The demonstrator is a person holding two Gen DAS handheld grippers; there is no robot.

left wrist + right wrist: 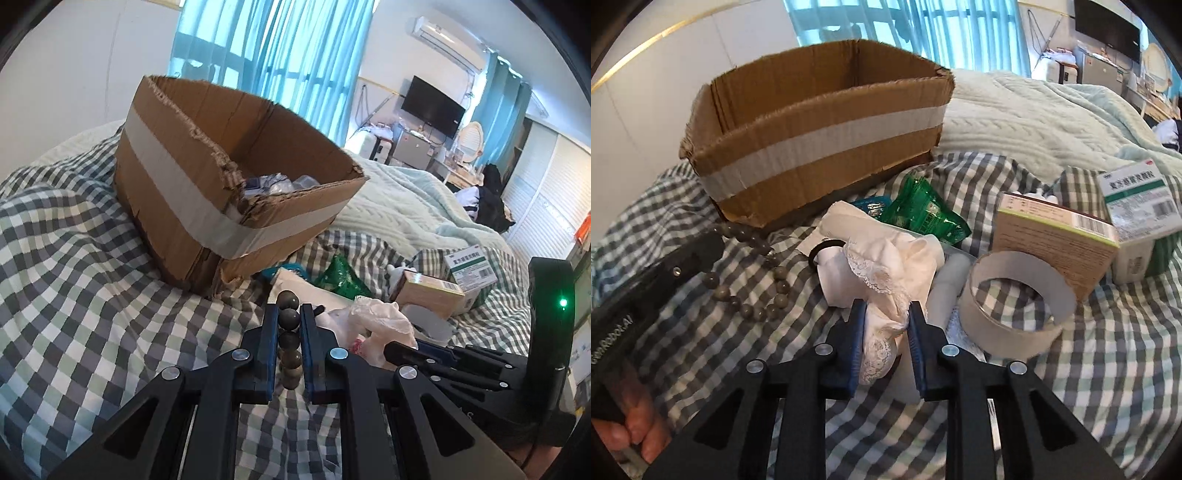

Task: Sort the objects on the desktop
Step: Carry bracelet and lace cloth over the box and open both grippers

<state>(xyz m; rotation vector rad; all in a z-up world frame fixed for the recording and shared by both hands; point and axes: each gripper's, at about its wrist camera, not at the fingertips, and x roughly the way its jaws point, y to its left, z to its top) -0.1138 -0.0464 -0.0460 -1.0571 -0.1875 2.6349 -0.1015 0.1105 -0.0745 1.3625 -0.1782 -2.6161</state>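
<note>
Two grips are in hand at once, and we judge the step to be pick-up ahead of transfer to the cardboard box (820, 122). Our left gripper (289, 314) has its fingers pressed onto a bead bracelet (289, 319); the pinched run of beads lies along the finger line, pointing away from the camera toward the box, while the rest of the loop trails on the checked bedsheet (1071, 369), as the right wrist view shows. Our right gripper (886, 310) has its fingers pinching a bunch of white lace-trimmed cloth (882, 266), which lies just in front of the box beside the tape roll (1015, 306). The cloth is crumpled; its longer run appears to go from the fingers up and left toward the box, though folds make this uncertain. In our judgement the next move calls for lifting both items clear of the sheet and carrying them over the torn box rim before letting go, the bracelet's hanging loop needing clearance.
</note>
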